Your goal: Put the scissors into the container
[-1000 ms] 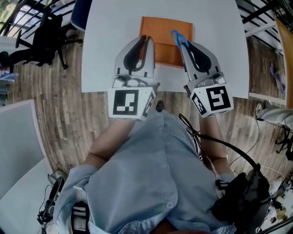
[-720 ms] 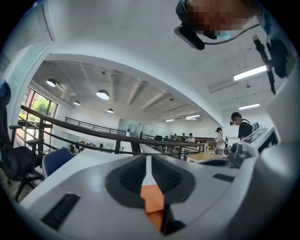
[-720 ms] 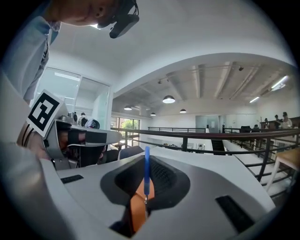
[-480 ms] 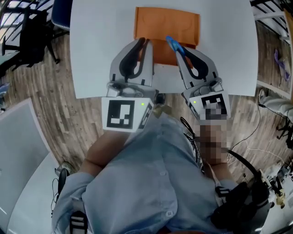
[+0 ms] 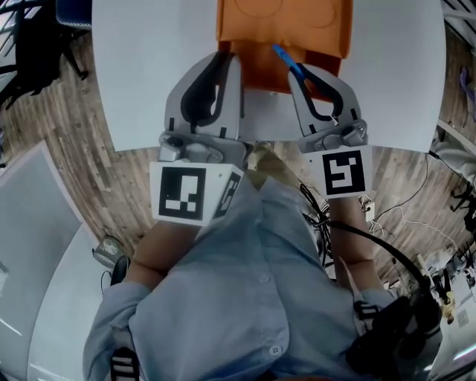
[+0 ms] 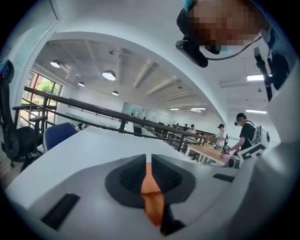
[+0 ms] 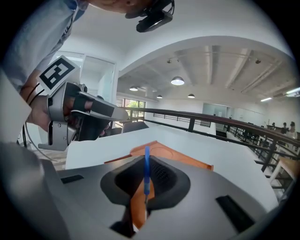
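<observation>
On white table (image 5: 149,67), far side: orange container (image 5: 320,30), just ahead of both grippers. Nearer to it, right gripper (image 5: 299,76), clenched on scissors (image 5: 286,59). Long axis runs along jaws, blue end jutting forward-left, seemingly over container's near part. Beside it, left gripper (image 5: 227,61), jaws pinched together, empty. Smallest: marker cubes (image 5: 343,173) carry square codes only, no readable writing.

On the table (image 5: 149,74) lies the container (image 5: 316,22), the scissors (image 5: 285,59) over its near edge in the right gripper (image 5: 299,74).
</observation>
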A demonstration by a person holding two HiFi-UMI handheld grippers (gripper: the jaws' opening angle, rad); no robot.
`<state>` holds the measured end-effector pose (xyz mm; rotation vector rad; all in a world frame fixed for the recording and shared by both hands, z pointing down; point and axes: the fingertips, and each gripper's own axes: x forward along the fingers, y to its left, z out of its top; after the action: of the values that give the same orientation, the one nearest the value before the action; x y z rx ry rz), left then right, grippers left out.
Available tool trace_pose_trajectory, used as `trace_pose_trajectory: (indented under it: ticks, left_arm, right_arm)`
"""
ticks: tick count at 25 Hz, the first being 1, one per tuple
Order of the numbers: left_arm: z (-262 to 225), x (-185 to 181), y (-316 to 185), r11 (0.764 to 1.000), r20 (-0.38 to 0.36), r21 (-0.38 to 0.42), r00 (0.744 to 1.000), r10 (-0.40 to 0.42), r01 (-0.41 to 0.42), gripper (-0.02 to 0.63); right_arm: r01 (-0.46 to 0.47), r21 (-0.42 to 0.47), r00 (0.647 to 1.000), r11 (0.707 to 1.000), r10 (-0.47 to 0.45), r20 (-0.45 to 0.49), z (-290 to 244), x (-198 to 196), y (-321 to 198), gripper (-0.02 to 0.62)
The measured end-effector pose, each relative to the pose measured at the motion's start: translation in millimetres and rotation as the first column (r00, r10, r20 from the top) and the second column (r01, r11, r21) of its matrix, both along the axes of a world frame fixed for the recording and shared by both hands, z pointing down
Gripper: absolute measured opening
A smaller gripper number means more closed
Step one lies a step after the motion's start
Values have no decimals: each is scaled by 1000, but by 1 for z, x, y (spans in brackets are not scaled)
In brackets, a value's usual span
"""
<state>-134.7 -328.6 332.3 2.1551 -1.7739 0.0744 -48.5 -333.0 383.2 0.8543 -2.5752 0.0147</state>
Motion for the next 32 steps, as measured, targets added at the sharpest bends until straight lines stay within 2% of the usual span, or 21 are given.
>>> trace_pose_trajectory:
  ticks: [15, 23, 28, 32]
  left_arm:
    - [24, -20, -9, 996, -31, -52, 997, -76, 74, 40]
    - [36, -30, -18, 994, -40, -72, 995, -91, 88, 40]
    - [43, -59, -15, 992, -49, -80, 993, -104, 100, 40]
    - [42, -40, -18, 992, -48, -84, 994, -100, 95, 40]
  right_arm:
    - [53, -63, 984, 997, -63, -168, 50, 0, 0, 38]
    - [64, -102, 977, 993, -83, -197, 65, -9, -9, 38]
    - [71, -128, 971, 989, -98, -220, 76, -35, -7, 38]
    - [89, -138, 970, 986, -117, -212, 75, -19, -7, 38]
